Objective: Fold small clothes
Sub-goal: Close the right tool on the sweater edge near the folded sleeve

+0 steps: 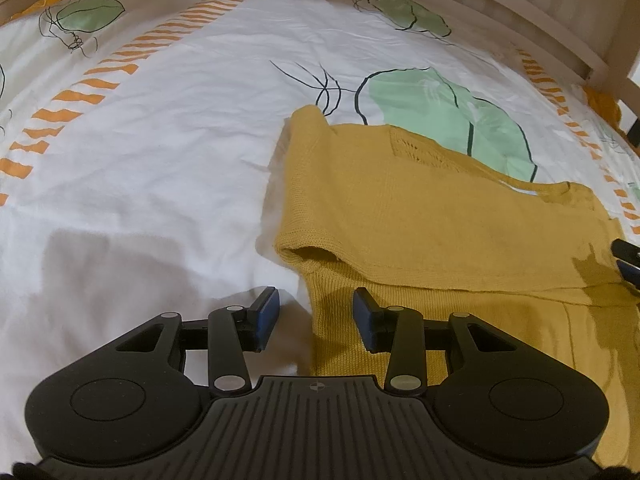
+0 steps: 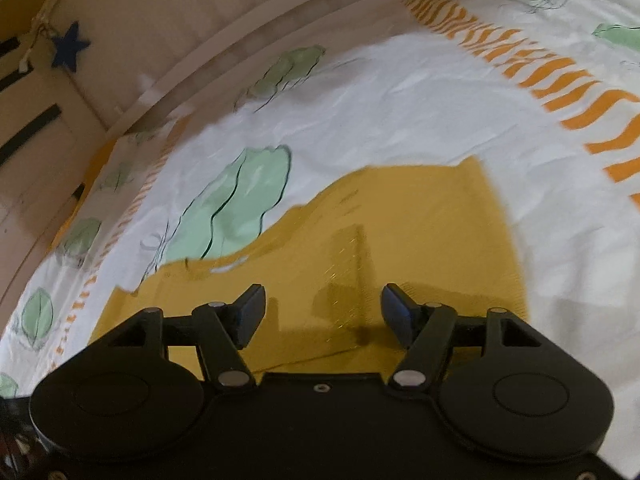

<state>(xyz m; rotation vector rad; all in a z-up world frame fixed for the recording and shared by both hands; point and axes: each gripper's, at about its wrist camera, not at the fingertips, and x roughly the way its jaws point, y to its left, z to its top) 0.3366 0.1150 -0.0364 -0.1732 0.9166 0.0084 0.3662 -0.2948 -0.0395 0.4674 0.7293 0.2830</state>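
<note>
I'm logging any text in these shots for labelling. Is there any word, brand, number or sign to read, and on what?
No readable text in either view.
Mustard yellow knitted top: no visible label or print.
White bedsheet with green leaves and orange stripes: pattern only.
Left hand-held gripper: a small round crosshair mark on its base, no letters.
Dark blue star: plain shape.

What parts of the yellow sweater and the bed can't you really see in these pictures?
- Left wrist view: the yellow sweater runs off the right edge, and the left gripper covers its bottom part.
- Left wrist view: only the tips of the right gripper show at the right edge.
- Right wrist view: motion blur smears the sweater's knit and the folds of the bedsheet.
- Right wrist view: the right gripper's own body hides the sweater's near edge.
</note>
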